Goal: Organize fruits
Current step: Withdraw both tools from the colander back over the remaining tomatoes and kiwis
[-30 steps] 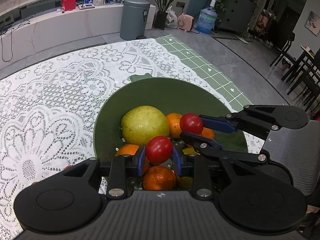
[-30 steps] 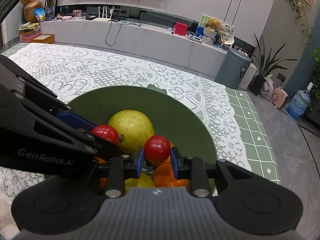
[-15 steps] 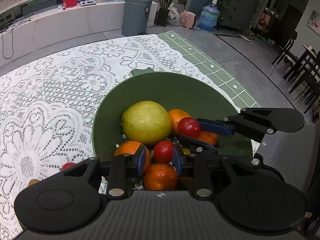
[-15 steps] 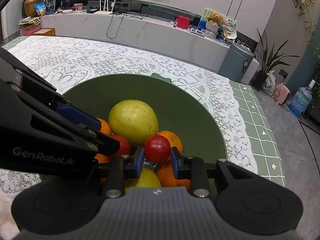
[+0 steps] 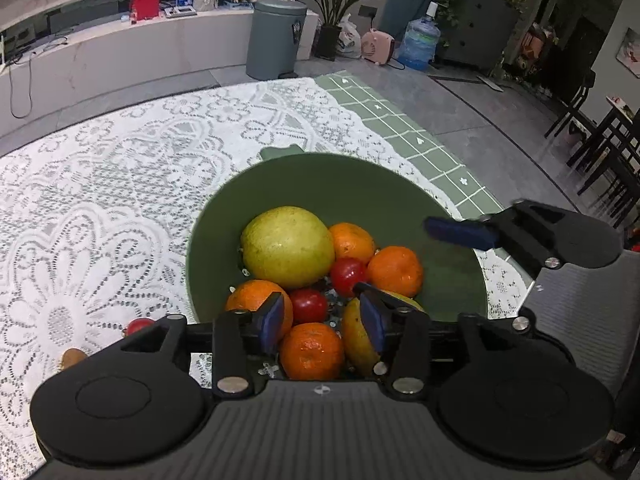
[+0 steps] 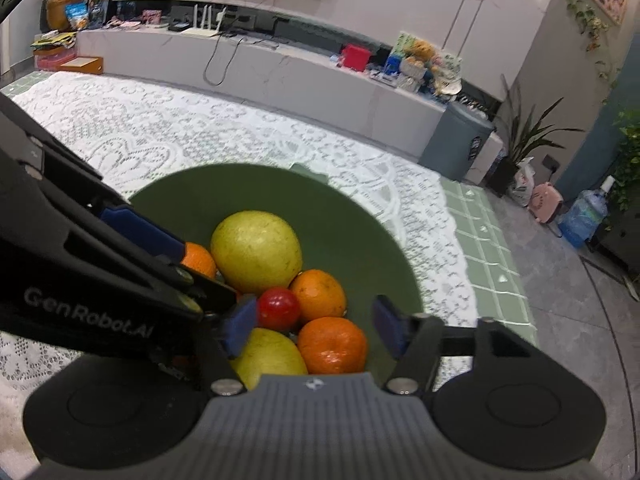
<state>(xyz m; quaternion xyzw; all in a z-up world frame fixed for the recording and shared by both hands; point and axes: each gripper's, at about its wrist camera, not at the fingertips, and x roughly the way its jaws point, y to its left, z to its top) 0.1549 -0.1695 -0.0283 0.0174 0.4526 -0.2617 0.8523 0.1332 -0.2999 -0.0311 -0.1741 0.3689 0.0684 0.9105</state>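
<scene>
Over the green bowl (image 5: 452, 280) | left gripper (image 5: 322, 322) jaws wide, empty | right gripper (image 6: 316, 328) jaws wide, empty | both tomatoes (image 5: 308, 305) sit among oranges | lift straight out, avoid nudging pile; stray tomato (image 5: 138, 325) on lace next

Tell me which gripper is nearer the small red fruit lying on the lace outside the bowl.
Left. The left gripper hangs over the bowl's near edge, beside the red fruit; the right gripper is over the bowl's far side.
</scene>
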